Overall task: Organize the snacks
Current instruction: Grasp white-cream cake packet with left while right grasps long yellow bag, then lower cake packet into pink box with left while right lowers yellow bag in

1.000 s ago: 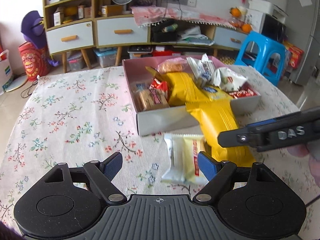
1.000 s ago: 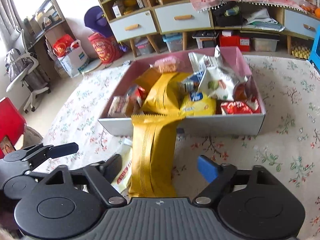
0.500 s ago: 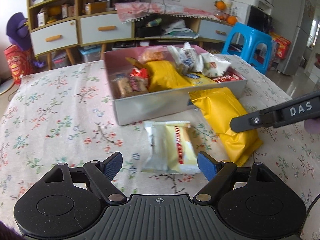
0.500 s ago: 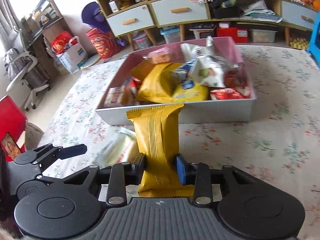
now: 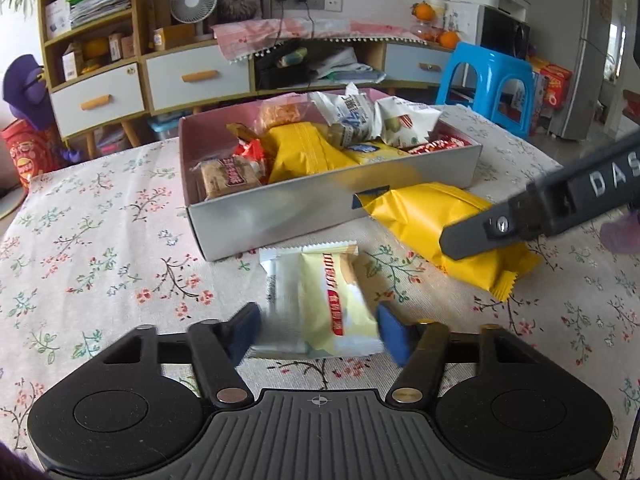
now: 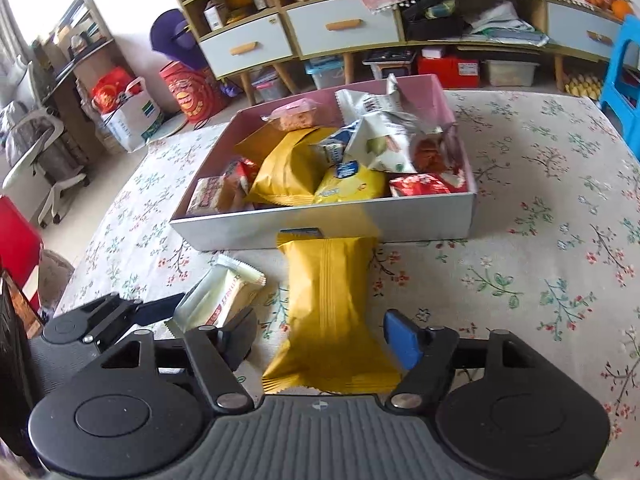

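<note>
- Left gripper (image 5: 318, 330): jaws closing around the pale yellow-and-white wafer packet (image 5: 320, 300) lying flat on the floral tablecloth (image 5: 100, 248); pads at the packet's long edges, firm contact not certain through the blur.
- Right gripper (image 6: 320, 338): jaws opening, fingers apart either side of the long yellow snack bag (image 6: 332, 312), not pressing it; bag flat on the cloth, far end touching the front wall of the grey box (image 6: 420, 220).
- Box already crowded with packets: another yellow bag, white pouches, red wrappers, a biscuit pack in the left corner.
- For a good grasp: close squarely across the wafer packet's width, low enough to catch the body, not only the crimped seal.
- Gentle squeeze advised; contents likely brittle.
- Lift clear of the box wall before crossing it; likely free spot near the left front corner.
- Keep clear of the right gripper's finger close by.
</note>
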Action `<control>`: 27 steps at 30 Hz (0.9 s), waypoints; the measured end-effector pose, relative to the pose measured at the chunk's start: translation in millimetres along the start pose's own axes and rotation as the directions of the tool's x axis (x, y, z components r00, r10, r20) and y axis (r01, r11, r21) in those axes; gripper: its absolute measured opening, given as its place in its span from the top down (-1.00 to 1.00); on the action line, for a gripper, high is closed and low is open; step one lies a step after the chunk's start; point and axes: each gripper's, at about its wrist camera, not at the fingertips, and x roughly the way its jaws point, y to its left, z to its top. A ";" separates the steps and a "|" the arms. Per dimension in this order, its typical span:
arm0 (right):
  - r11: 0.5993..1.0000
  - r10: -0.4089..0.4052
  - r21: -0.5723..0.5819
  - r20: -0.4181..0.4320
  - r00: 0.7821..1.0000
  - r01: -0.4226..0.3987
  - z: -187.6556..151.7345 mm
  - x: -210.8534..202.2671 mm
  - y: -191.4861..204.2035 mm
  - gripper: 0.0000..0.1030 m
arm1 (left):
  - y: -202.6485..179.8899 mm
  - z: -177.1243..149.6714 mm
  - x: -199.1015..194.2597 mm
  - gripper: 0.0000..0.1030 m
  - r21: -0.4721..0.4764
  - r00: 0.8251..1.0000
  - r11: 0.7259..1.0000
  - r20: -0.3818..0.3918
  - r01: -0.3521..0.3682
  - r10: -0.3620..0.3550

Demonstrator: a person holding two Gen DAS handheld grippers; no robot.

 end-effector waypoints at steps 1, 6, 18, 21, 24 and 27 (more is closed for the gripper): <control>1.000 0.003 -0.003 -0.004 1.000 -0.003 -0.4 1.1 1.0 -0.21 | 0.4 0.6 -0.1 -0.12 -0.003 1.000 1.000 0.000 0.002 -0.002; 0.999 -0.002 -0.034 -0.008 1.000 0.002 -2.0 4.6 5.5 -0.21 | -2.2 1.7 -0.3 -0.04 0.010 1.000 1.000 0.000 -0.003 0.003; 1.000 -0.025 -0.019 -0.019 0.999 0.025 -5.5 8.0 2.4 -0.04 | 3.1 4.6 -3.5 -0.01 -0.057 1.000 0.998 -0.020 -0.017 0.016; 0.999 -0.028 -0.031 -0.018 0.999 0.027 -6.1 8.5 3.3 0.16 | 6.0 5.5 -5.1 -0.01 -0.075 1.000 0.997 -0.027 -0.017 0.015; 0.999 -0.026 -0.038 -0.015 1.000 0.025 -5.3 8.9 5.8 0.33 | 8.4 6.5 -7.0 0.00 -0.100 0.999 0.995 -0.033 -0.013 0.010; 0.999 -0.017 -0.034 -0.014 1.000 0.017 -4.6 7.1 7.9 0.38 | 10.7 8.3 -10.2 0.01 -0.119 0.999 0.993 -0.036 -0.009 0.004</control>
